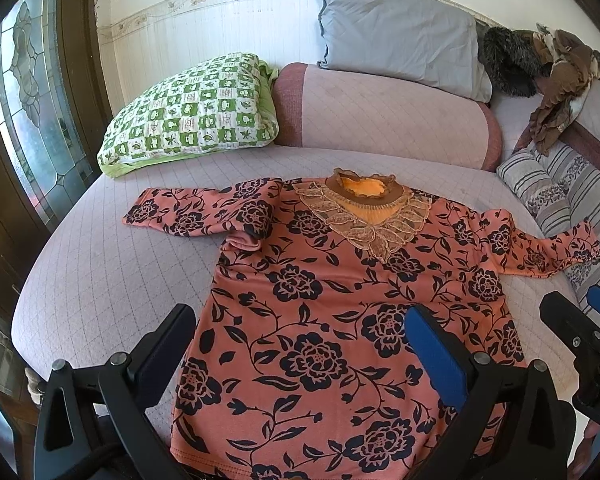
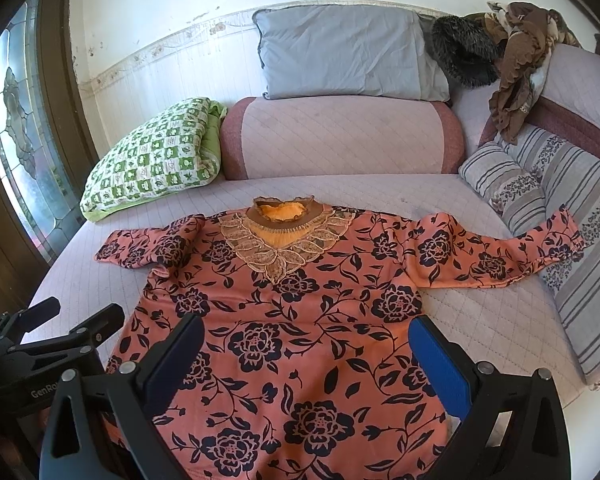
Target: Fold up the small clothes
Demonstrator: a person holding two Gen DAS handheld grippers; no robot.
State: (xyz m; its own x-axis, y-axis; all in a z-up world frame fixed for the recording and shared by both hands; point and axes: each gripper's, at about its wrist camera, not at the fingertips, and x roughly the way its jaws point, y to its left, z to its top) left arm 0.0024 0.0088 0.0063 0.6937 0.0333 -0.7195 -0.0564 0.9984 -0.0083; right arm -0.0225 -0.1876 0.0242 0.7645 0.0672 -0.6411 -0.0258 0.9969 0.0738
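Observation:
An orange long-sleeved top with dark flowers [image 1: 320, 320] [image 2: 300, 320] lies flat and face up on the pink quilted bed, lace collar [image 1: 364, 208] [image 2: 284, 236] at the far end and both sleeves spread out. My left gripper [image 1: 300, 324] is open and empty above the top's lower left part. My right gripper [image 2: 306, 336] is open and empty above the lower middle of the top. Each gripper shows at the edge of the other's view: the right one [image 1: 580, 320] and the left one [image 2: 84, 316].
A green checked pillow [image 1: 192, 112] lies at the far left. A pink bolster [image 1: 384, 116] and a grey pillow [image 1: 396, 36] are at the head. Striped cushions [image 2: 548, 208] and a heap of brown clothes [image 2: 516, 64] are on the right. A glass door [image 1: 28, 92] stands left.

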